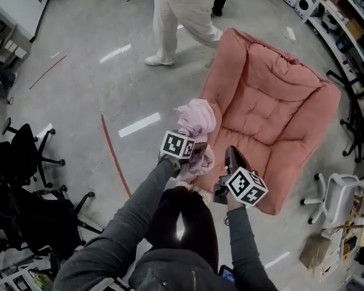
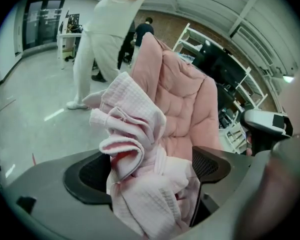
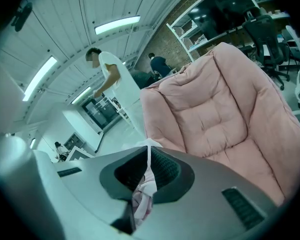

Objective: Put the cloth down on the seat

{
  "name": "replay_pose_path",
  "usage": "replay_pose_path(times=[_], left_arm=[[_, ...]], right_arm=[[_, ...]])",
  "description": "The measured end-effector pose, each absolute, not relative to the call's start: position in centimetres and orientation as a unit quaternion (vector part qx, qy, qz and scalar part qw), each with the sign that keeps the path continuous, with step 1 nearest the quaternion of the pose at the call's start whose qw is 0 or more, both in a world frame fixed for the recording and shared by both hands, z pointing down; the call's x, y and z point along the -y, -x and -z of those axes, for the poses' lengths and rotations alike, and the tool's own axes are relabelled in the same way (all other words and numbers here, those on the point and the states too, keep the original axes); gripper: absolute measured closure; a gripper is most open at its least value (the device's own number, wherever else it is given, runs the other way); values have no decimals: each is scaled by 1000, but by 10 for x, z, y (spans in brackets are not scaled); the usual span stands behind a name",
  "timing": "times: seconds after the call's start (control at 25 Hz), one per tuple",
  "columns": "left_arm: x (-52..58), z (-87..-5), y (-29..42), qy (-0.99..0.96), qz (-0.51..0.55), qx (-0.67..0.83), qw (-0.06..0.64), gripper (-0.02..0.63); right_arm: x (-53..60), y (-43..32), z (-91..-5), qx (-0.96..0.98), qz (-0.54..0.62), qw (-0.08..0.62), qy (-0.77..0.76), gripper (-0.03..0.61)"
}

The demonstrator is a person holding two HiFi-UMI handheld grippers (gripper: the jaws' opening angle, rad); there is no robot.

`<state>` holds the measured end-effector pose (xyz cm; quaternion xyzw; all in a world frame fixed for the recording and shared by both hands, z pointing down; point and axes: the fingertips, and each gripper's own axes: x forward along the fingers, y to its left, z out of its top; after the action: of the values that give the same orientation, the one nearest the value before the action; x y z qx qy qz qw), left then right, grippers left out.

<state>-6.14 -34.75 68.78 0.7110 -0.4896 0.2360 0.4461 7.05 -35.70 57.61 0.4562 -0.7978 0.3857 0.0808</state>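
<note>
The pink cloth (image 1: 197, 119) is up in the air, bunched by the near left edge of the big pink seat (image 1: 273, 111), not on it yet. The left gripper (image 2: 149, 171) has its fingers wide apart, and the cloth sits loosely between them. The right gripper (image 3: 147, 164) has its fingers pinched together on a thin fold of the cloth. The seat cushion is bare. The grey floor (image 1: 97, 90) on the left is wide, with a red line (image 1: 112, 153). Black office chairs (image 1: 24, 156) stand at the left edge. A person in white (image 1: 173, 11) walks on the far side. Each gripper's cube shows black and white squares.
</note>
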Motion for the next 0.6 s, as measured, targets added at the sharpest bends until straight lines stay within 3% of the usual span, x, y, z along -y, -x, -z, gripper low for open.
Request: replay_pose_path(times=[0.6], left_arm=[[313,-660,52,-725,-226,469,451,115]], right_arm=[[337,-70,-550,804,-376,69,-456,554]])
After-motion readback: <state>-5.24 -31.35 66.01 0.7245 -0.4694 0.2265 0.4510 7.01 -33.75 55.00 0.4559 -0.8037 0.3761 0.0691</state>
